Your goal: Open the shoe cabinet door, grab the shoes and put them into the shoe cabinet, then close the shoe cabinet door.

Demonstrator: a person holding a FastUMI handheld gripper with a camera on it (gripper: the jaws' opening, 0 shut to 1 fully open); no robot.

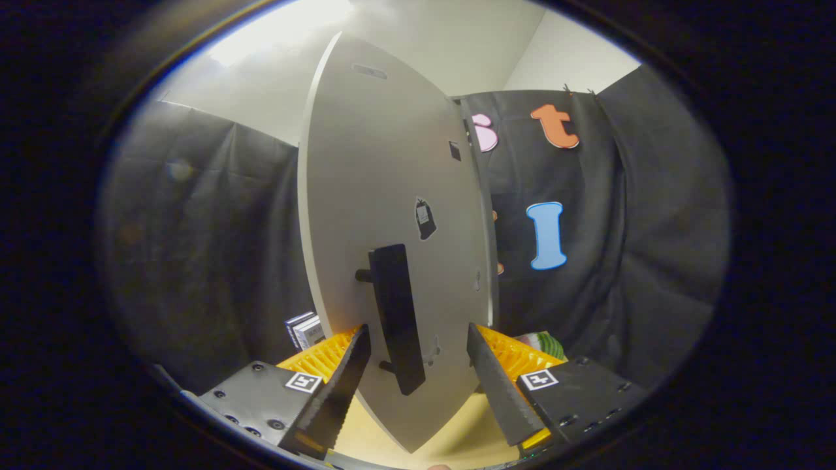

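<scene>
The claw (pixel 418 365) stands open with its fingers either side of the black handle (pixel 396 318) on the pale cabinet door (pixel 385 196), which stands ajar just ahead, a door step that fits opening or closing alike; shoes unseen.

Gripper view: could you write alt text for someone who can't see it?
A pale cabinet door stands edge-on just ahead of the open gripper, its black handle between the spread fingers, which do not press it. Black cloth hangs behind.
</scene>
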